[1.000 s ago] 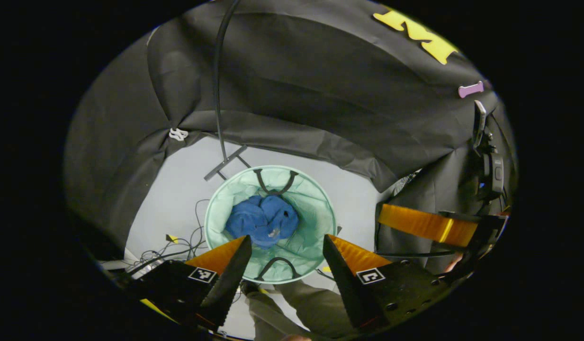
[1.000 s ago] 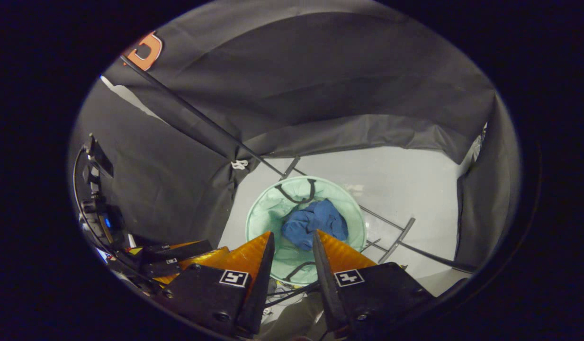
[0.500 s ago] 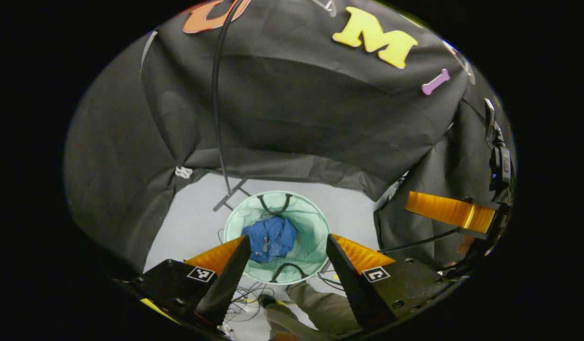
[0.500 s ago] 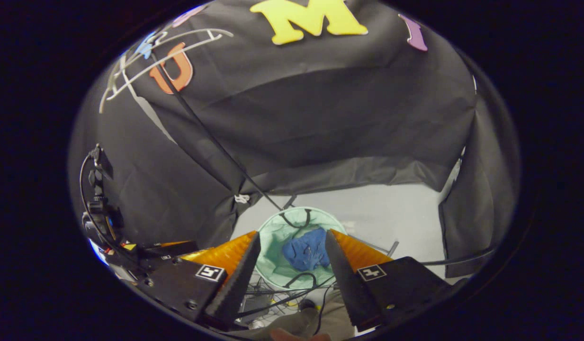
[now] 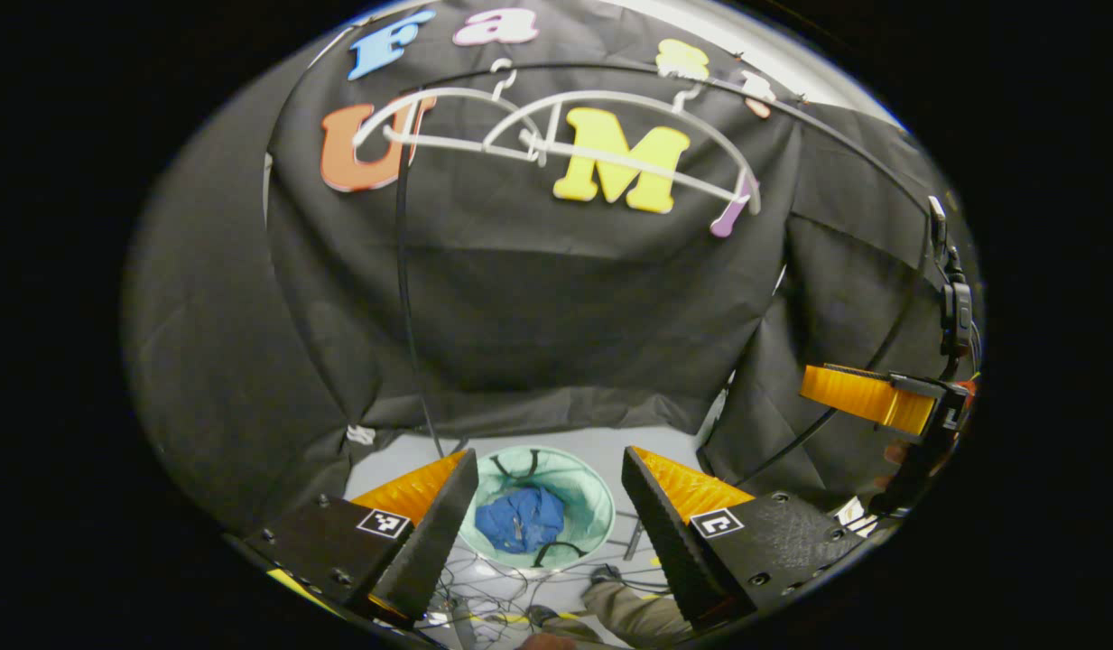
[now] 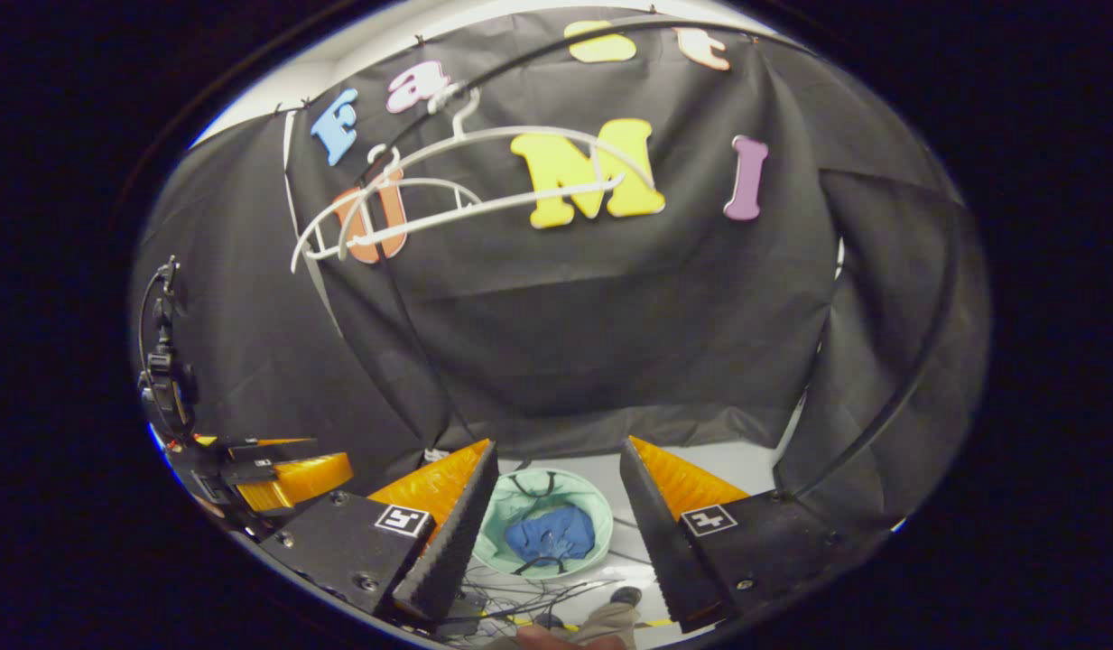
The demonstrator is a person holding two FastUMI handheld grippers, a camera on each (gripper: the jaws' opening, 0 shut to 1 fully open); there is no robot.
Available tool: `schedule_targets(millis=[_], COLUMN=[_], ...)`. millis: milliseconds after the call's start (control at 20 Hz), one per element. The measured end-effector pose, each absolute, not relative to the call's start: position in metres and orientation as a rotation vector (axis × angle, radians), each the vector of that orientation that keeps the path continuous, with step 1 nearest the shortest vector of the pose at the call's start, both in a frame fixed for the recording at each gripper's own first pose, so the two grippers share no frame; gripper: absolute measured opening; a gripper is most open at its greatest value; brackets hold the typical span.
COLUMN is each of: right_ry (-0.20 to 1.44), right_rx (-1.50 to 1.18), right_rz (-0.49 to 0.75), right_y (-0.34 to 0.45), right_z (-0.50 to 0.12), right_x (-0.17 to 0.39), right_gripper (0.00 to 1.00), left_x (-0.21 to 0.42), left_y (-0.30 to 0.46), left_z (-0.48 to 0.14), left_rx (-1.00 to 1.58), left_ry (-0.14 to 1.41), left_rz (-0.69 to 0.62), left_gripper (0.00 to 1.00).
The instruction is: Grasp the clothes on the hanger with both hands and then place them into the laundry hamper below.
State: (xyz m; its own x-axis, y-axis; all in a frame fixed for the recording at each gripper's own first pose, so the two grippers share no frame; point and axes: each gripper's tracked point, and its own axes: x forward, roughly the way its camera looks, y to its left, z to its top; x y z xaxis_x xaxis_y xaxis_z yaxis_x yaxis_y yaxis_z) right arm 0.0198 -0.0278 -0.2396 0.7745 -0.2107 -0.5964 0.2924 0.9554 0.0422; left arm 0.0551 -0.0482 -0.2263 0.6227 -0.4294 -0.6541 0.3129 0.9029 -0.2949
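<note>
My left tool [image 5: 547, 469] gapes wide with nothing in it, and my right tool [image 6: 556, 456] likewise. Well below, framed between each pair of fingers at lower centre, the blue clothes [image 5: 522, 521] lie bunched inside the green hamper [image 5: 581, 492] on the floor. Farther off, upper centre, bare white hangers [image 5: 556, 135] hang on the rail.

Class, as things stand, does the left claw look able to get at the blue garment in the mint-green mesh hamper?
Probably yes: the left claw is open above the mint-green mesh hamper, whose top is uncovered, with the blue garment exposed inside.
</note>
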Motion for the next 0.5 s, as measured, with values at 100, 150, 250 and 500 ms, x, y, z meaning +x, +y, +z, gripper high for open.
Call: schedule_targets(millis=[100,150,250,500], right_ry=[0.556,0.517,0.441,0.316], right_rx=[0.079,0.054,0.021,-0.006], right_rz=[-0.311,-0.323,-0.324,-0.280], right_y=[-0.042,-0.044,-0.045,-0.057], right_z=[-0.202,-0.184,-0.147,-0.068], right_x=[0.000,-0.006,-0.022,-0.084], right_gripper=[0.87,0.88,0.87,0.89], left_x=[0.060,0.059,0.059,0.035], left_y=[-0.048,-0.044,-0.046,-0.034], left_z=[-0.200,-0.191,-0.167,-0.080], left_rx=[-0.157,-0.145,-0.134,-0.141], left_ry=[0.697,0.671,0.608,0.424], left_rz=[-0.411,-0.402,-0.380,-0.323], left_gripper=[1.00,0.97,0.97,0.97])
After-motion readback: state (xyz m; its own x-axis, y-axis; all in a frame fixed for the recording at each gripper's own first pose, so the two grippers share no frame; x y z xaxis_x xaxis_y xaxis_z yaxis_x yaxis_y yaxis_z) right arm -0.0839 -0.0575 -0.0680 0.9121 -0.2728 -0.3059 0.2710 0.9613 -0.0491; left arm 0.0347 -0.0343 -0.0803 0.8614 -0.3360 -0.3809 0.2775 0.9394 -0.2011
